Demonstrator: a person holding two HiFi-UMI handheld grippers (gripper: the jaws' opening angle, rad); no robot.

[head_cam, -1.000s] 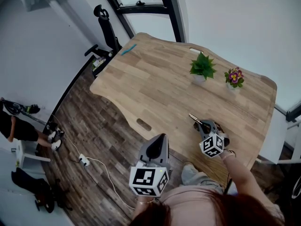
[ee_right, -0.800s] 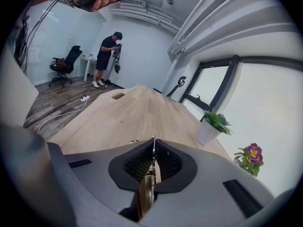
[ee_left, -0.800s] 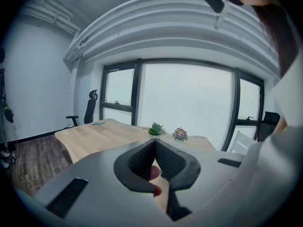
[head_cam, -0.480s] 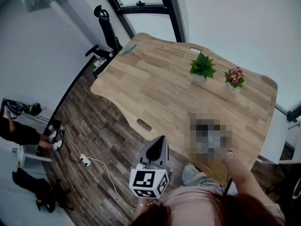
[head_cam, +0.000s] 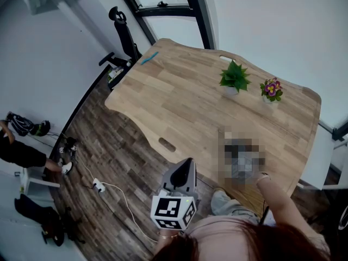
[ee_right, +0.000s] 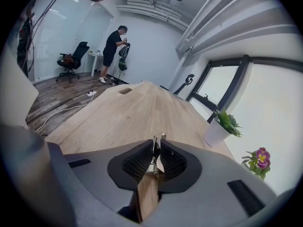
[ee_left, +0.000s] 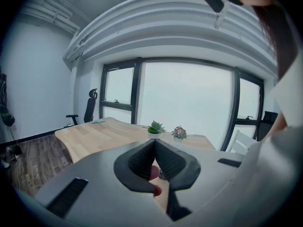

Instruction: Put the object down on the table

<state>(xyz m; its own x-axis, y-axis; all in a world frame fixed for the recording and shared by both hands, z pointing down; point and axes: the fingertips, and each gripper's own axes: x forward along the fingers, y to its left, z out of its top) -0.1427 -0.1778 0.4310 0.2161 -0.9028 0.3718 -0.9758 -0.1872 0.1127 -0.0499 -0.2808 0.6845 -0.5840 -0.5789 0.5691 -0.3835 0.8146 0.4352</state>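
My right gripper is shut on a small tool with a wooden handle and a thin metal tip that pokes out past the jaws. It is held above the near right part of the wooden table. In the head view a mosaic patch hides that gripper and the tool; only the forearm shows. My left gripper hangs off the table's near edge, over the floor. Its jaws meet at the tip and hold nothing; a fingertip shows behind them.
A green potted plant and a small flowering pot stand at the far right of the table. A blue pen-like thing lies at the far left corner. An office chair, a floor socket strip and a person are on the left.
The person at the left edge has shifted a little. Both grippers stay about where they were; the mosaic patch now covers the right one in the head view.
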